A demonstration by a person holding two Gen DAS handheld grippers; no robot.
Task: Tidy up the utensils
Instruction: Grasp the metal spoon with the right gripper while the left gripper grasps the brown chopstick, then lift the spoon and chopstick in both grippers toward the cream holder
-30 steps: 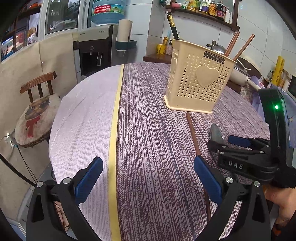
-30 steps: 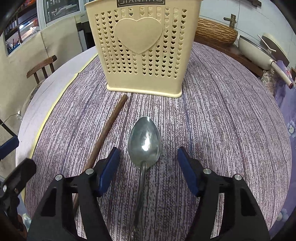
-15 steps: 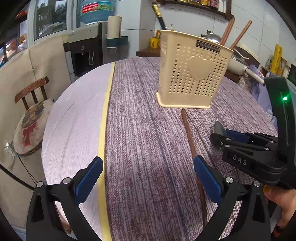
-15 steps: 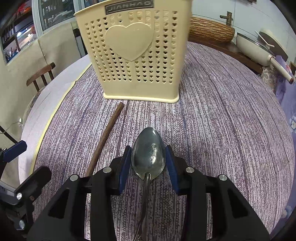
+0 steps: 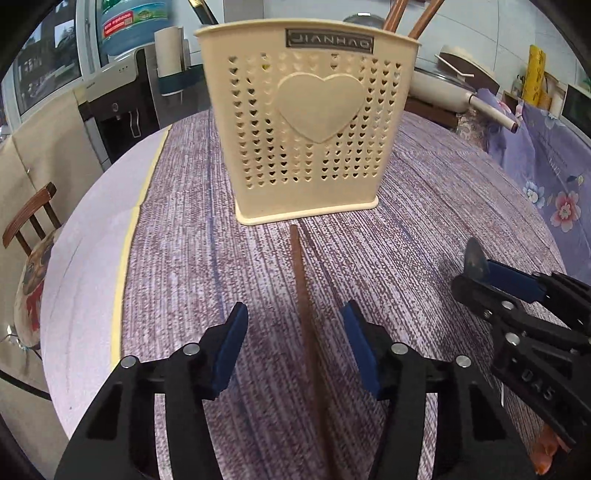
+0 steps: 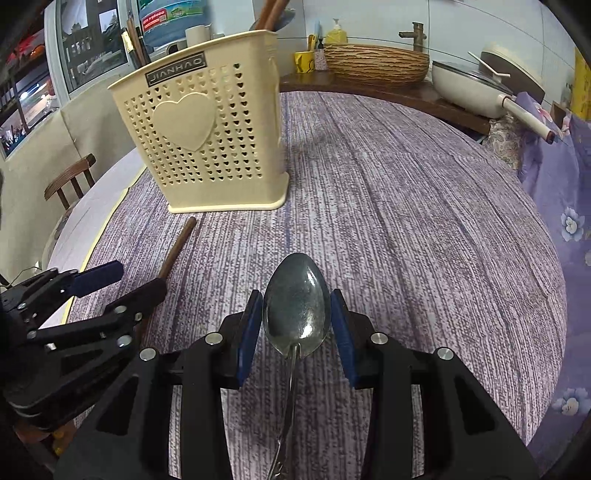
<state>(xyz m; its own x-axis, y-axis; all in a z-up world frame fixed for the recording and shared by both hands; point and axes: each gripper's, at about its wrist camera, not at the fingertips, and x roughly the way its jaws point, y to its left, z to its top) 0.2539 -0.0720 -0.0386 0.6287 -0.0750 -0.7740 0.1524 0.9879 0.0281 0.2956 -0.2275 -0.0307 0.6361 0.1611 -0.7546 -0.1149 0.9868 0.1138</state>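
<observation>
A cream perforated utensil holder (image 5: pixel 306 125) with a heart stands upright on the purple table; brown chopsticks (image 5: pixel 413 18) stick out of its top. It also shows in the right wrist view (image 6: pixel 207 140). A brown chopstick (image 5: pixel 304 306) lies on the cloth in front of it, running between the fingers of my open left gripper (image 5: pixel 295 347). My right gripper (image 6: pixel 297 325) is shut on a metal spoon (image 6: pixel 297 310), bowl forward, held above the table. The right gripper (image 5: pixel 480 273) shows at the right of the left wrist view.
A yellow stripe (image 5: pixel 129 236) runs along the tablecloth's left side. A wooden chair (image 5: pixel 29 229) stands left of the table. A white pan (image 6: pixel 476 88) and a wicker basket (image 6: pixel 373 64) sit on the counter behind. Floral cloth (image 6: pixel 561 206) lies to the right.
My right gripper closed on the spoon and lifted it, turning right. My left gripper moved right and forward so the lying chopstick is now between its narrowed fingers.
</observation>
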